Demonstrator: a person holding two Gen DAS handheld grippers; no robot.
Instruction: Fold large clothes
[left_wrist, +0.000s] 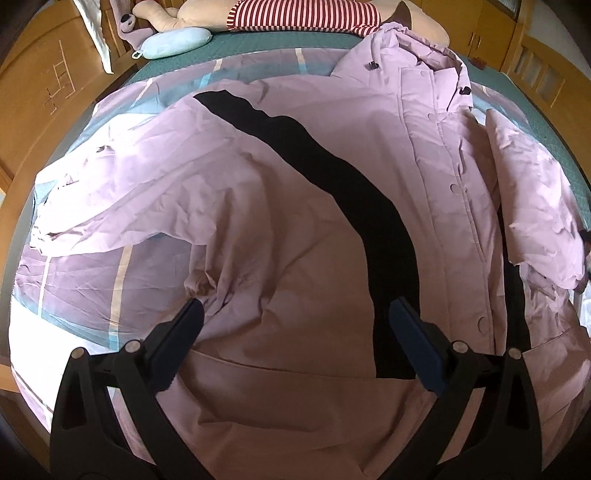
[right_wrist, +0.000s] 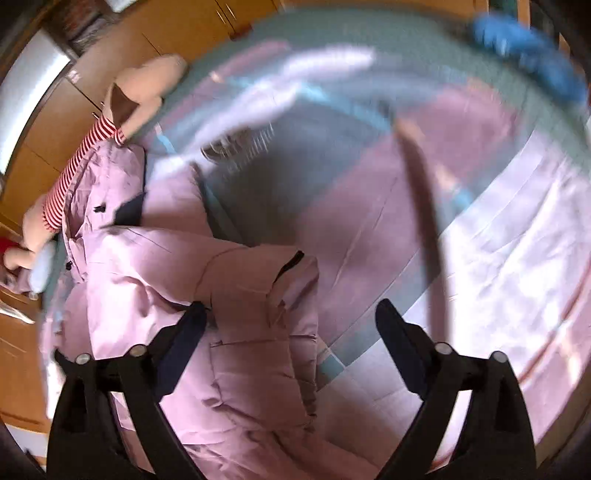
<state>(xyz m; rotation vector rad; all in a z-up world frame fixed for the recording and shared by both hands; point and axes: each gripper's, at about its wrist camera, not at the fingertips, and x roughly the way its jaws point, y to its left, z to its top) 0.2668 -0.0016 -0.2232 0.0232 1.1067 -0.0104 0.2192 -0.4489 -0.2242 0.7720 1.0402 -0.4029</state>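
Visibly, writing: none readable.
Left gripper (left_wrist: 295, 321): fingers wide above the lilac padded jacket (left_wrist: 295, 206).
Right gripper (right_wrist: 291, 317): fingers wide, jacket sleeve (right_wrist: 255, 325) between them.

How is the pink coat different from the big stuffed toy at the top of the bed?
The pink coat is plain pink with a black stripe; the stuffed toy is tan and wears a red-and-white striped shirt. The coat is spread across the bed's middle; the toy lies along the far edge. Both rest on the bed.
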